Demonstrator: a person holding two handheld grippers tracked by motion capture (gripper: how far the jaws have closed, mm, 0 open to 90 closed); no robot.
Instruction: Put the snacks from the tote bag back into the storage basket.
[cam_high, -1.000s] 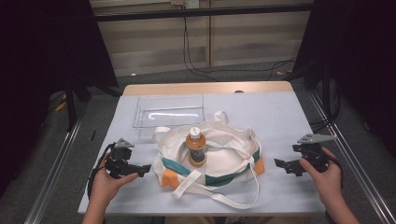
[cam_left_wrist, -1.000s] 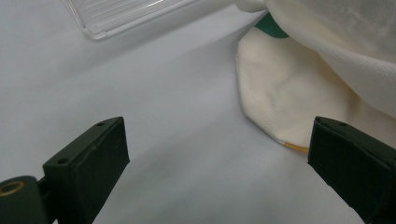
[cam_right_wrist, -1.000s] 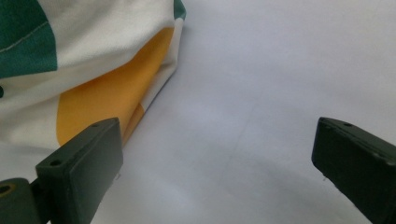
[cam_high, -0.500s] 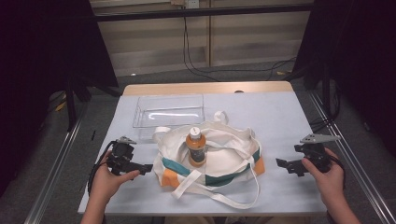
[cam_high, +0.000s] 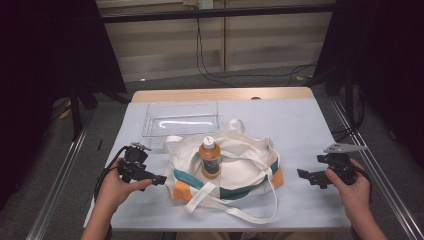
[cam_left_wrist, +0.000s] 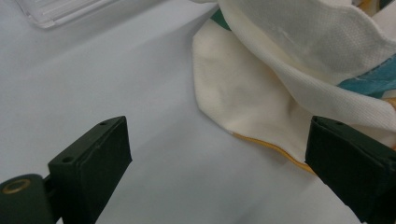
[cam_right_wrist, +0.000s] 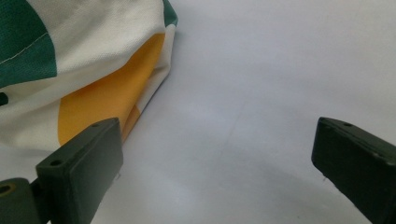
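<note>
A pale grey-blue tabletop (cam_high: 310, 125) with a wooden far edge stands on a grey floor (cam_high: 165, 85). Metal rails (cam_high: 55, 200) run along both sides. Behind it rises a light panelled wall (cam_high: 260, 42), with black cables (cam_high: 210, 60) hanging down. Dark curtains (cam_high: 45, 55) flank the scene under dim light.

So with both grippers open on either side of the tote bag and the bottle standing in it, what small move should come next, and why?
Probably ease the left gripper forward to the tote bag edge. Its jaws are open, the cream fabric lies just ahead of them, and nothing is gripped yet. The right gripper is open too, but farther from the bag. The orange bottle stands upright inside the open bag.
</note>
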